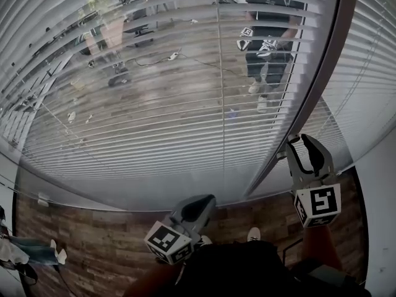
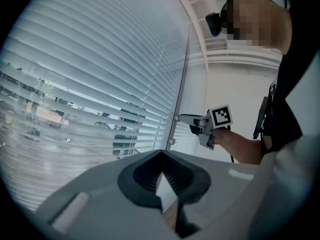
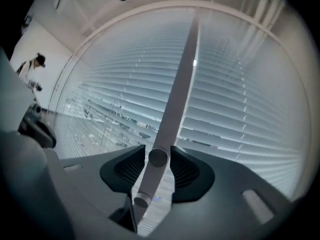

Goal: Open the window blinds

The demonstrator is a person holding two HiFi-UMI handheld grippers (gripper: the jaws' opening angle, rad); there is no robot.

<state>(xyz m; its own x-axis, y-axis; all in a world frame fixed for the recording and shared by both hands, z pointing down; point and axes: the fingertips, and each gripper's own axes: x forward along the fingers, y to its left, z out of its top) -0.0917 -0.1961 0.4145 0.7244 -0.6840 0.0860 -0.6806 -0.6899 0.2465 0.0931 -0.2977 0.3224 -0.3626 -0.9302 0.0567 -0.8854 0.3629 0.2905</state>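
The window blinds (image 1: 154,116) fill the head view, their slats tilted so that gaps show the glass behind. My right gripper (image 1: 304,146) is raised at the dark window post (image 1: 312,91), between two blind panels. In the right gripper view a grey tilt wand (image 3: 172,99) runs down between the pads, its round end (image 3: 158,158) pinched there, so that right gripper (image 3: 157,160) is shut on it. A second round rod end (image 3: 141,200) sits just below. My left gripper (image 1: 199,206) hangs low, away from the blinds, shut and holding nothing. The left gripper view shows the right gripper (image 2: 181,118) at the wand (image 2: 184,79).
A second blind panel (image 1: 365,85) hangs right of the post. A sill (image 1: 124,193) runs under the blinds, with wood floor (image 1: 93,246) below. My shoe (image 1: 253,234) is near the sill. Another person's legs (image 1: 28,252) show at the lower left. A plain wall (image 2: 235,99) stands to my right.
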